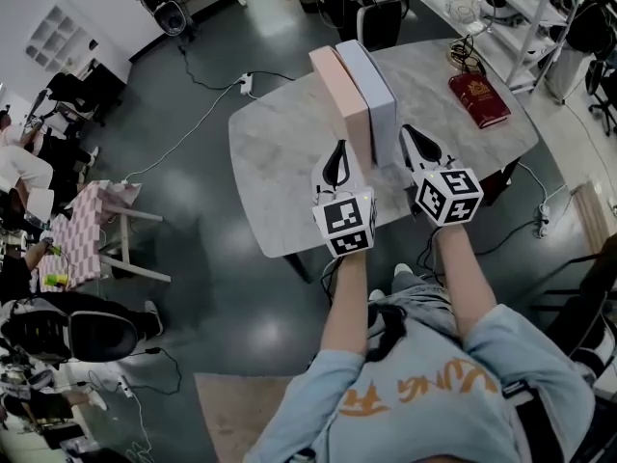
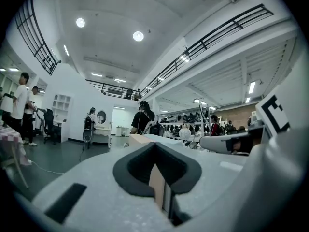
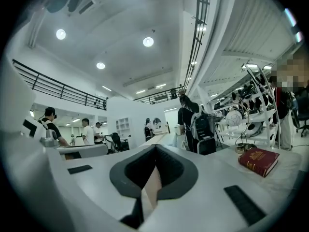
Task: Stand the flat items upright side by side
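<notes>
Two flat books stand upright side by side near the middle of the grey table: a pink book on the left and a pale blue book on the right, their covers touching. My left gripper sits at the near end of the pink book, shut and holding nothing. My right gripper is just right of the blue book's near end, also shut and empty. In the left gripper view the pink book shows beyond the closed jaws.
A dark red book lies flat at the table's right side, also seen in the right gripper view as the red book. A glass ornament stands at the far right edge. People, chairs and shelves ring the room.
</notes>
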Demonstrator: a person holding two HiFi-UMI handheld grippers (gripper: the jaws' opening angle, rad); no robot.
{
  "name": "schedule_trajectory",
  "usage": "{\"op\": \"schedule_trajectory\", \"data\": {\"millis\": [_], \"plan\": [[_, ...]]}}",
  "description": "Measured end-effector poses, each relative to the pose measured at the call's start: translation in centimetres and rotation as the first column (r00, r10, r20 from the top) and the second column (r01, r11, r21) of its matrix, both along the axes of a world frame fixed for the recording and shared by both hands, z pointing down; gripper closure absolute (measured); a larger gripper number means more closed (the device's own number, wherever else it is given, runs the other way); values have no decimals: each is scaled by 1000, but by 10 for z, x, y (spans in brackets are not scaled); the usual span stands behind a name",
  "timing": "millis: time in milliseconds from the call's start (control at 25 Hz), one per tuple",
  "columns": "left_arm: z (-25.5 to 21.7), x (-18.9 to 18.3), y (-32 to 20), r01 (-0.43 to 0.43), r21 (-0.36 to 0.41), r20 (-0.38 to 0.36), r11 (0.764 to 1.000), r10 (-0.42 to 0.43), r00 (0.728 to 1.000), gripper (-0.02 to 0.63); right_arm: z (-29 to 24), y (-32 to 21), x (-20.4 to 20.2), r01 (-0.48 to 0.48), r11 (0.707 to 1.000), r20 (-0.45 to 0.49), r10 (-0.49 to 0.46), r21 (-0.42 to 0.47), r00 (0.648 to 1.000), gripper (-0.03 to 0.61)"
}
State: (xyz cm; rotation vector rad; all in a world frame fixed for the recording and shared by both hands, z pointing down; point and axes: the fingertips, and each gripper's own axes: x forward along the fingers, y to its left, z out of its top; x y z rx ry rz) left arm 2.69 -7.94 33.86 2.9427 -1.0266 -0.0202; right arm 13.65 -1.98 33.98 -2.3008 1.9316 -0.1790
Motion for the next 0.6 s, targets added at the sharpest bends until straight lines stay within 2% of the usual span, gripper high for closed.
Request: {"op": "schedule_trajectory", "data": {"millis": [200, 600], "plan": [[7, -5, -3, -7, -30, -10, 1000, 6, 1000, 602, 3, -2, -13, 4, 999, -100, -8, -48, 995, 577], [9, -7, -15, -27, -41, -29, 999, 26, 999, 603, 1, -15, -19, 12, 998, -138, -21, -66, 990, 577]]}}
